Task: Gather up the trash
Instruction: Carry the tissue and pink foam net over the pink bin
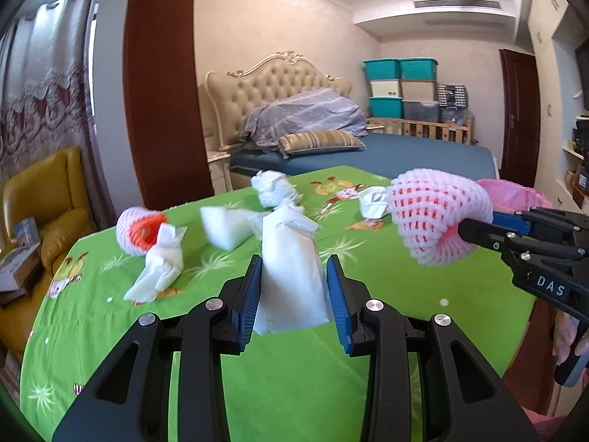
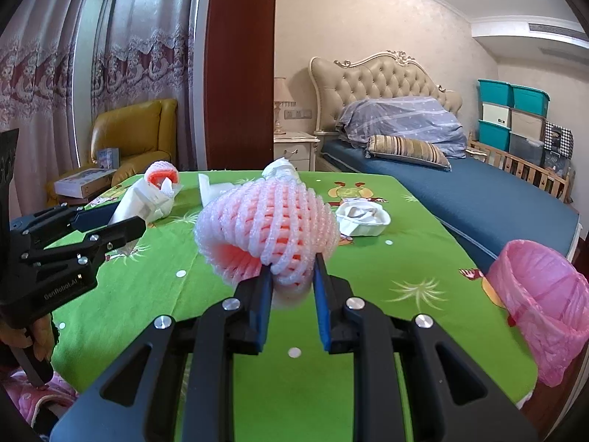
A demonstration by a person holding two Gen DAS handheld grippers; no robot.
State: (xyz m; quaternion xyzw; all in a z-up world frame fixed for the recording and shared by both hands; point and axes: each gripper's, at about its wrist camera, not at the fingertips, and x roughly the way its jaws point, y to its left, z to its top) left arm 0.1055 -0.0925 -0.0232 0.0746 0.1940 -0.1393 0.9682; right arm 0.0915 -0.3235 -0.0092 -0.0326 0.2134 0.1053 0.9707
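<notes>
My left gripper (image 1: 293,269) is shut on a white crumpled tissue (image 1: 291,272) and holds it above the green tablecloth (image 1: 423,294). My right gripper (image 2: 292,272) is shut on a pink foam fruit net (image 2: 265,228), lifted off the table; it also shows in the left wrist view (image 1: 438,217). On the table lie another foam net with orange inside (image 1: 138,232), a twisted tissue (image 1: 158,269), a white foam block (image 1: 224,226), a crumpled tissue wad (image 1: 272,188) and a white paper scrap (image 2: 362,219). A bin with a pink bag (image 2: 541,294) stands at the table's right edge.
A yellow armchair (image 2: 136,136) with boxes stands left of the table. A bed with a blue sheet (image 2: 478,188) lies behind it. Stacked storage boxes (image 1: 401,88) stand at the far wall.
</notes>
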